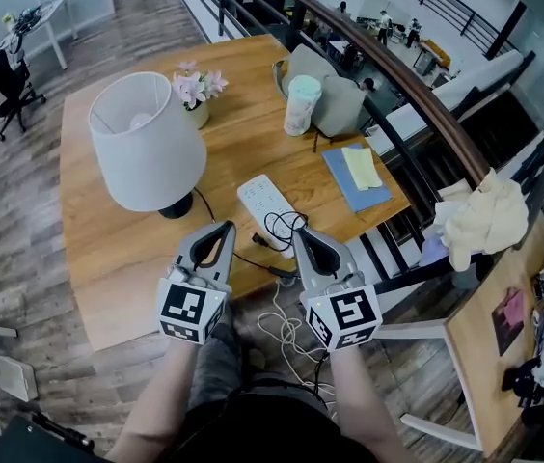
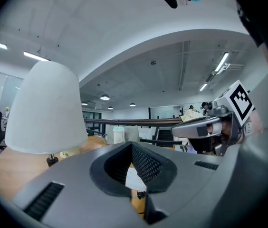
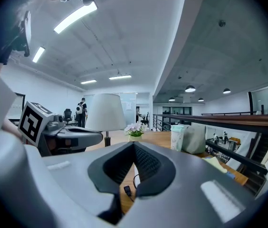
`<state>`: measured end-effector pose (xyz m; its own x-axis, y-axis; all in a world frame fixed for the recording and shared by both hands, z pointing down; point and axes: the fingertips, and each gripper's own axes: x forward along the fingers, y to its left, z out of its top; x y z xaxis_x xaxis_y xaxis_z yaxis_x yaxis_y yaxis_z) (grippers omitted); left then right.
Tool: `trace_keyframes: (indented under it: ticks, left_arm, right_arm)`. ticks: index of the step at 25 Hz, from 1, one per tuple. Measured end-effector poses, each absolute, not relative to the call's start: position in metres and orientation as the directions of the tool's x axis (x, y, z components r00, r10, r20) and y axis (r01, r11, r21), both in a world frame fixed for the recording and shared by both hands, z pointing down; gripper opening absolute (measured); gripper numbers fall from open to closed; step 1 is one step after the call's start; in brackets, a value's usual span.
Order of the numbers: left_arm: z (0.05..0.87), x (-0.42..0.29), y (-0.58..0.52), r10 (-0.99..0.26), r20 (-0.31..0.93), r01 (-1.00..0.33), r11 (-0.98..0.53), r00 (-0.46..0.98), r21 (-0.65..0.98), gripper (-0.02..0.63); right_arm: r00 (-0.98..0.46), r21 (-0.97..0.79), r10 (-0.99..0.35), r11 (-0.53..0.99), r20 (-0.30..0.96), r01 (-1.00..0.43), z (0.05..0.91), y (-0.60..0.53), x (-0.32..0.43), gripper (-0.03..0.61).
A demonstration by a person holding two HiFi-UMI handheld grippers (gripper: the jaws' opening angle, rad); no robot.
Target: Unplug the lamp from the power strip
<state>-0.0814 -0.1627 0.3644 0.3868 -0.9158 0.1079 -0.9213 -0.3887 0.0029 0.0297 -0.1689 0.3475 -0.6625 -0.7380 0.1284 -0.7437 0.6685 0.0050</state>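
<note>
The lamp point(image 1: 147, 141) with a white shade stands on the wooden table point(image 1: 118, 278) at the left. Its black cord point(image 1: 238, 256) runs toward the front edge. A white power strip point(image 1: 265, 204) lies mid-table, with a black cord coil point(image 1: 285, 226) beside it. A small black plug point(image 1: 259, 242) lies on the wood near the strip's near end, and whether it sits in a socket I cannot tell. My left gripper point(image 1: 221, 229) and right gripper point(image 1: 302, 234) hover side by side at the front edge, both shut and empty. The strip point(image 2: 135, 178) and the plug point(image 3: 127, 190) show beyond the shut jaws.
A flower pot point(image 1: 196, 92), a pale cup point(image 1: 302, 104), a grey bag point(image 1: 336, 101) and a blue notebook point(image 1: 356, 178) sit at the table's far side. A white cable point(image 1: 285, 328) hangs off the front edge. A railing point(image 1: 417, 104) and a cloth-draped chair point(image 1: 482, 218) stand at the right.
</note>
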Motion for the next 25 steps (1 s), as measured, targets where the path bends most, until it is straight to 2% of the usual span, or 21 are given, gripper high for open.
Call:
trace_keyframes:
  ticks: [25]
  left_arm:
    - [0.302,-0.108,-0.155,-0.944,-0.028,-0.943,-0.331,0.330,0.032,-0.009]
  right_arm:
    - [-0.692,0.030,-0.722,0.692,0.025,-0.721,0.297,-0.165,0.020,0.008]
